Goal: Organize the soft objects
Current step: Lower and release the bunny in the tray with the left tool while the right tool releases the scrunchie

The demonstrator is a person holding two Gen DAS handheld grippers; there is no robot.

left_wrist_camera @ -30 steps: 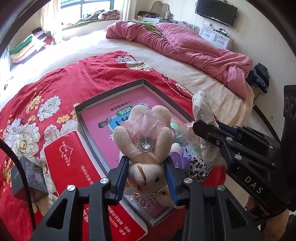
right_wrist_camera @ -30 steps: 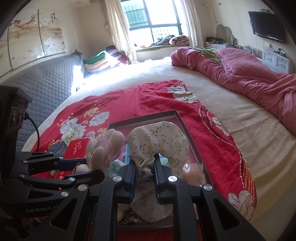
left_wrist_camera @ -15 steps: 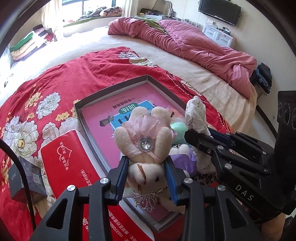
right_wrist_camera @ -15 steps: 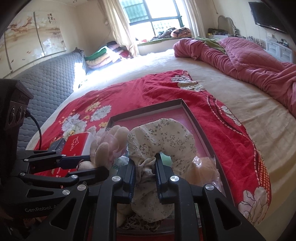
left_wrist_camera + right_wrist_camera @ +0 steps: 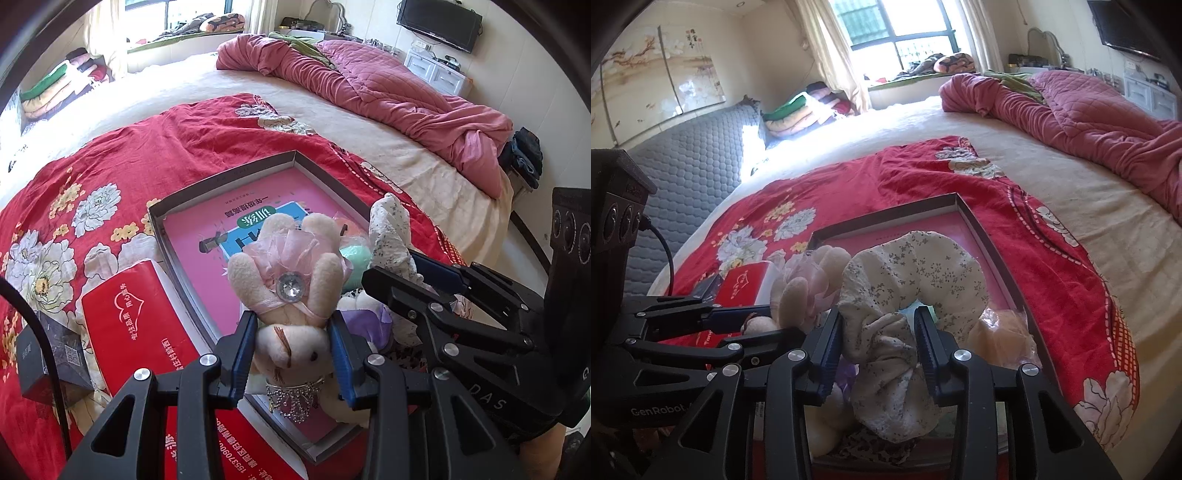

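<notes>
A cream plush bear is clamped in the left gripper, and a floral scrunchie is clamped in the right gripper, both held above the grey tray. Collision is risked because the grippers are crowded together.

Red tissue pack beside dark box (on floral bedspread).

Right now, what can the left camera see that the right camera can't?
Only the left wrist view shows the bunny's face and the TV. Only the right wrist view shows the grey headboard and the whole flowery scrunchie. Both show the grey box, the red tissue pack and the pink quilt.
</notes>
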